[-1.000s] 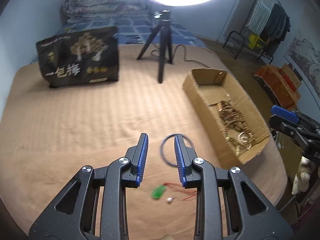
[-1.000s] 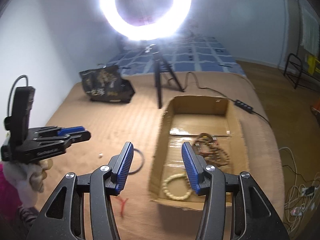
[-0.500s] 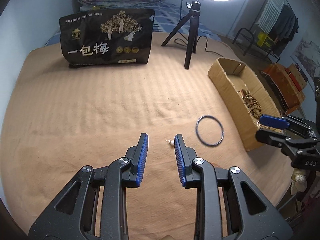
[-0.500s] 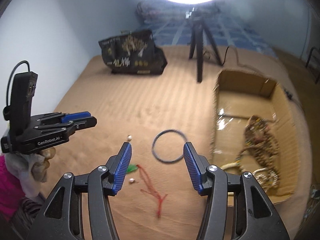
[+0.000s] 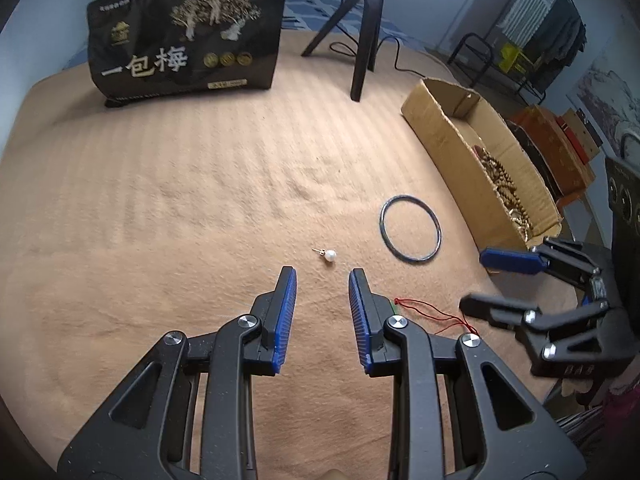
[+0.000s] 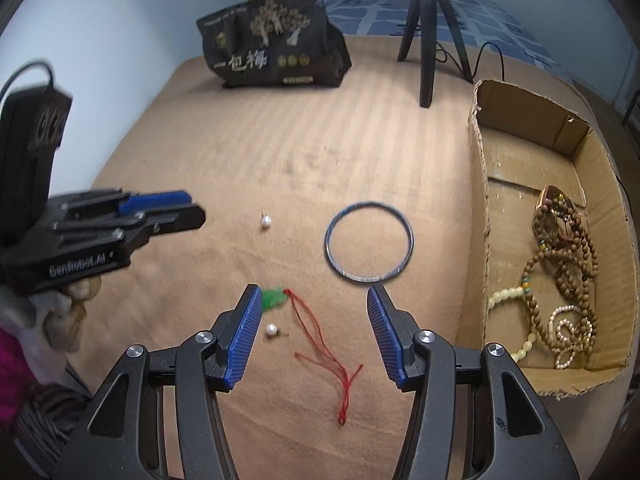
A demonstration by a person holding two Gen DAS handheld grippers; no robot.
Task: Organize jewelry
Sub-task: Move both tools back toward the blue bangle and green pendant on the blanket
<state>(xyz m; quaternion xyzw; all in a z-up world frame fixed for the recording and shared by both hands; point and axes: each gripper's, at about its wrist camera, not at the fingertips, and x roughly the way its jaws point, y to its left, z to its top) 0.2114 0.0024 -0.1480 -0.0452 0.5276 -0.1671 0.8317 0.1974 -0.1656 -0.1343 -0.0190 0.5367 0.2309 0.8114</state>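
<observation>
A dark bangle lies flat on the tan blanket. A pearl earring lies just ahead of my open, empty left gripper. A second pearl earring and a green pendant on a red cord lie between the fingers of my open, empty right gripper. A cardboard box on the right holds several bead bracelets.
A black printed bag stands at the back left. A black tripod with a cable stands at the back. Boxes and a clothes rack are beyond the bed's right edge.
Both grippers have drawn back and tilted down. The left now faces the first pearl earring; the right has swung left from the box, so the pendant and cord lie between its fingers.
</observation>
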